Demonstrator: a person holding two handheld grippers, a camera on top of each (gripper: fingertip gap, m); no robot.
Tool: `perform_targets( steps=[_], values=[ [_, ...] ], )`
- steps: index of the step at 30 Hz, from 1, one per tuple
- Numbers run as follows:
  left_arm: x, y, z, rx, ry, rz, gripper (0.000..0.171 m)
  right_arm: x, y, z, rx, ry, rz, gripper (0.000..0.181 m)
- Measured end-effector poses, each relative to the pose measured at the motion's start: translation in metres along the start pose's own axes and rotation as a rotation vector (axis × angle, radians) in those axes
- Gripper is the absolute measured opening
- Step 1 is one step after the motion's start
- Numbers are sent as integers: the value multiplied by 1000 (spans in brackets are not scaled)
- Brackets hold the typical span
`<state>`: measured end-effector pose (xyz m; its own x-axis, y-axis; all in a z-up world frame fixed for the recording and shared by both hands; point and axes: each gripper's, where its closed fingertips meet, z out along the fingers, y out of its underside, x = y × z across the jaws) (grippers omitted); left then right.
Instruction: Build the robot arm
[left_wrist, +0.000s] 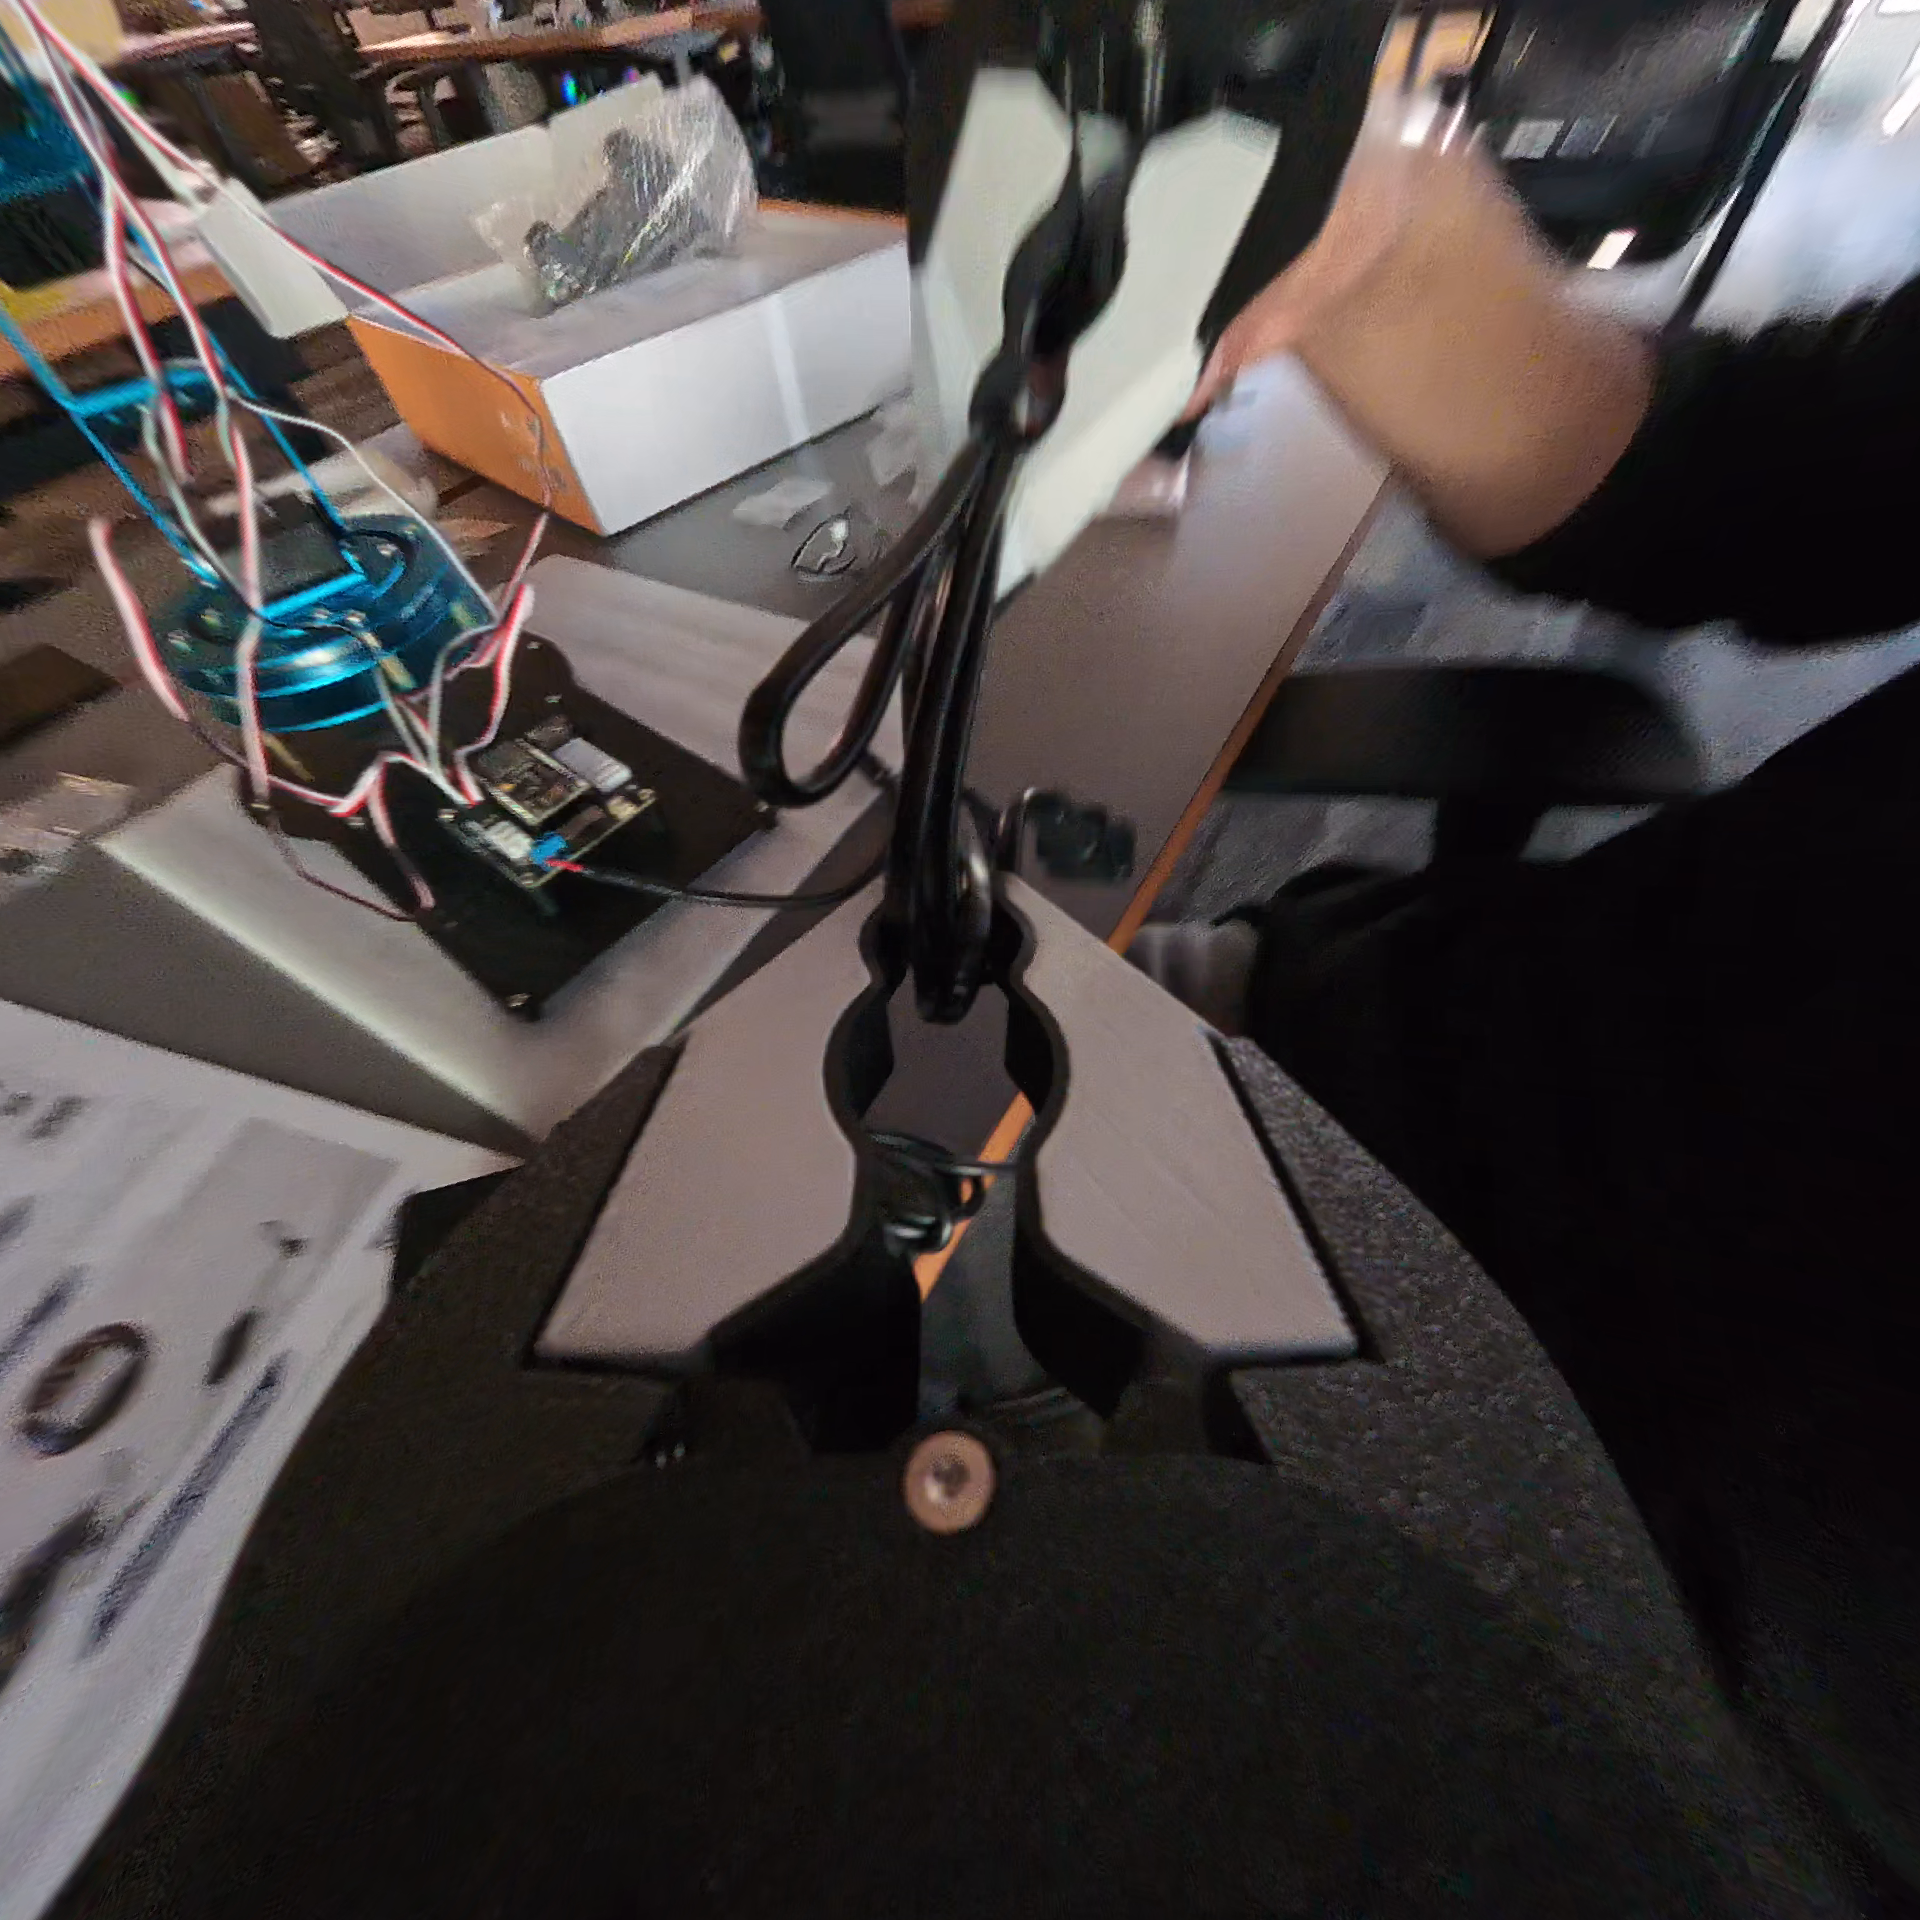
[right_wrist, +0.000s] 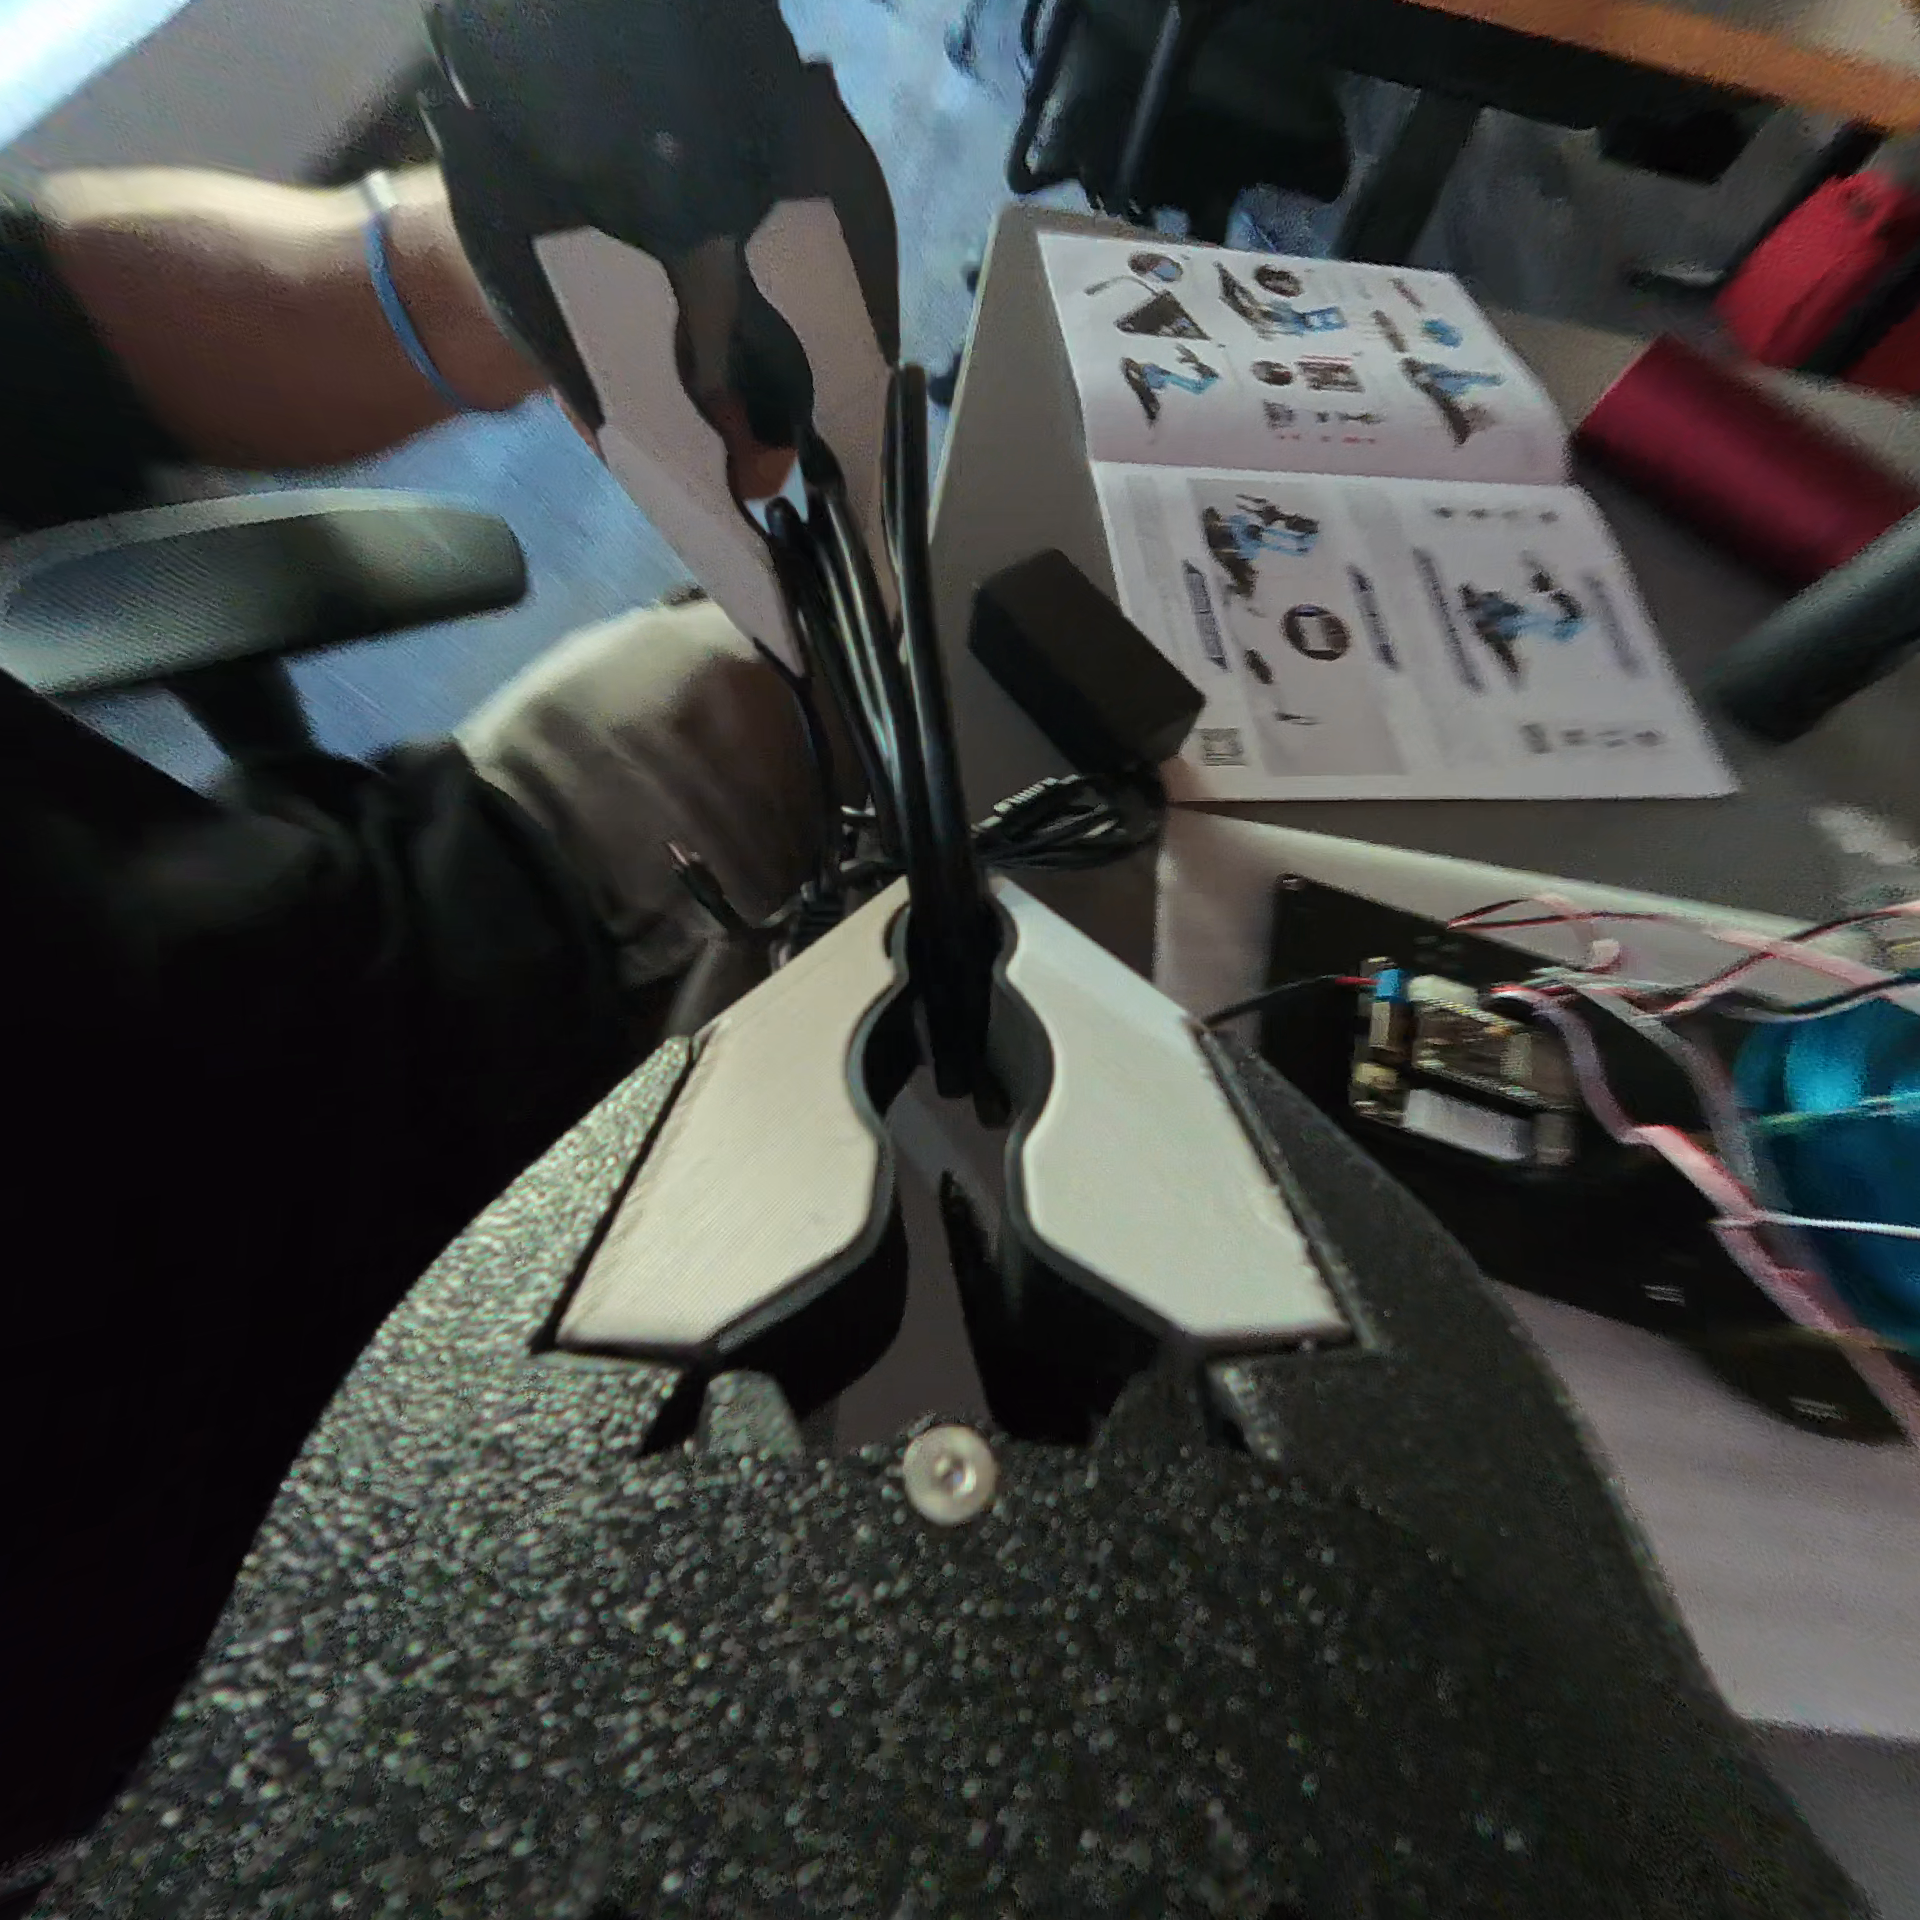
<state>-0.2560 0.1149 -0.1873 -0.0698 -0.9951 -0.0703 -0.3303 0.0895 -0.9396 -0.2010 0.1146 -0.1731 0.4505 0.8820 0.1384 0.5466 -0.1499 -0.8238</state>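
Pinching black cable (left_wrist: 940, 727), both tools (left_wrist: 943, 935) (right_wrist: 951, 914)

Your left gripper (left_wrist: 940, 940) has a rough, pebbled black plastic body, matt grey finger plates with fine ribbed layer lines, and a dull metal screw (left_wrist: 948, 1480) at the base; your right gripper (right_wrist: 951, 920) looks the same. Between both sets of fingers you hold a smooth, glossy black rubbery cable (left_wrist: 935, 665). The desk (left_wrist: 1122, 644) is matt grey with a wood-coloured edge. On it sit a shiny blue metal disc (left_wrist: 312, 623), a paper booklet (right_wrist: 1382, 561), a cardboard box (left_wrist: 665, 384) holding a crinkled clear plastic bag (left_wrist: 634, 187), and a matt black plastic block (right_wrist: 1081, 660) near the edge.
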Motion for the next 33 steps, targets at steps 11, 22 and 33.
perform_targets(
  steps=[11, 22, 33],
  values=[
    [9, -44, -57, 165, -16, -36, 26, -19, -75, -35, 74, -18, -92, 4],
    [55, -36, -54, 331, 14, -408, 2, -68, -90, -26, 231, 179, 70, 4],
    [121, -41, -112, 254, -53, -345, 34, -142, -78, -72, 294, 380, 226, 5]
  ],
)
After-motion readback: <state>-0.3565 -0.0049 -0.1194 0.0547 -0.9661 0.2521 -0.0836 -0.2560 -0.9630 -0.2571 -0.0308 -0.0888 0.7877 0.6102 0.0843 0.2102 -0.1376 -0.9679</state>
